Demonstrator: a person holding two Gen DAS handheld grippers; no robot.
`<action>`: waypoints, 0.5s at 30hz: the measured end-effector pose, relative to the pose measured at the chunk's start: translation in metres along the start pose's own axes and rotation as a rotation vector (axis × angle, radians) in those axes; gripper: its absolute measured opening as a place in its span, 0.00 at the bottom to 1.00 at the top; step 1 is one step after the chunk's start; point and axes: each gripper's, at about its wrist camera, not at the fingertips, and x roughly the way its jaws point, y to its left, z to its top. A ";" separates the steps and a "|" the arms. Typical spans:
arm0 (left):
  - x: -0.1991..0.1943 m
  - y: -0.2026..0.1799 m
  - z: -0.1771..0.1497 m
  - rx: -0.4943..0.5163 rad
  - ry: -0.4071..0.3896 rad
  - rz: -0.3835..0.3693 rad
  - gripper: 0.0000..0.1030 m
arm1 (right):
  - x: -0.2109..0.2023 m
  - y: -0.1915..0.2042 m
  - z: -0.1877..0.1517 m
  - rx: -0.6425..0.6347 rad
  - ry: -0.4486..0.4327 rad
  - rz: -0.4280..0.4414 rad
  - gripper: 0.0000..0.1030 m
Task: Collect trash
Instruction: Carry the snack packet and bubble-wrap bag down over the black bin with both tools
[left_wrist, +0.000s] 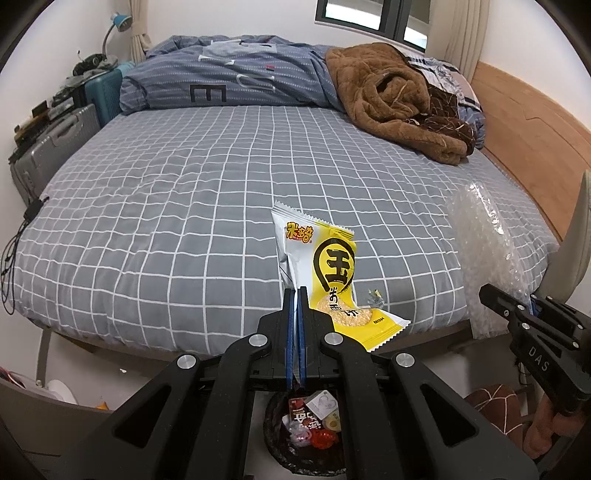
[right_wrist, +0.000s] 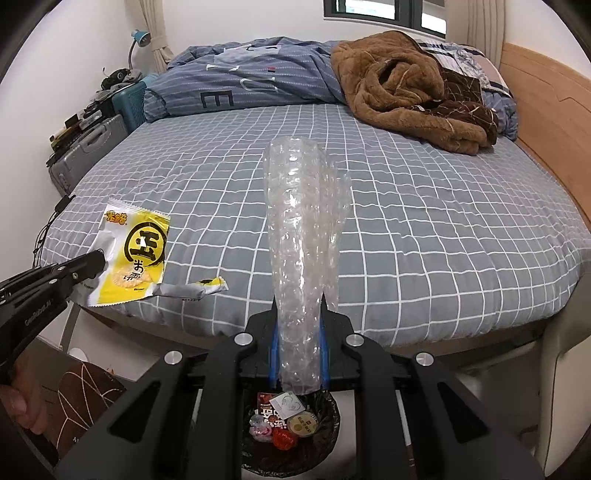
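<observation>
My left gripper (left_wrist: 296, 291) is shut on a yellow and white snack wrapper (left_wrist: 328, 273) and holds it upright above a black-lined trash bin (left_wrist: 277, 439). The wrapper also shows in the right wrist view (right_wrist: 136, 258), with the left gripper (right_wrist: 98, 258) pinching its left side. My right gripper (right_wrist: 298, 306) is shut on a sheet of clear bubble wrap (right_wrist: 303, 240) that stands up between its fingers, above the same trash bin (right_wrist: 328, 435). The bubble wrap shows at the right of the left wrist view (left_wrist: 484, 258). The bin holds several small wrappers.
A bed with a grey checked sheet (left_wrist: 184, 206) fills the middle. A blue duvet (left_wrist: 229, 81) and a brown blanket (left_wrist: 395, 96) lie at its far side. Suitcases (left_wrist: 55, 147) stand at the left. A wooden headboard (left_wrist: 532, 140) is at the right.
</observation>
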 end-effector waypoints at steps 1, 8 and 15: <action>-0.002 0.000 -0.002 -0.001 -0.001 0.000 0.01 | -0.002 0.001 -0.003 -0.002 0.000 -0.001 0.15; -0.015 0.002 -0.018 -0.015 0.005 -0.006 0.01 | -0.010 0.004 -0.022 0.000 0.009 0.005 0.15; -0.026 0.003 -0.038 -0.028 0.007 -0.014 0.01 | -0.015 0.009 -0.042 -0.002 0.025 0.011 0.15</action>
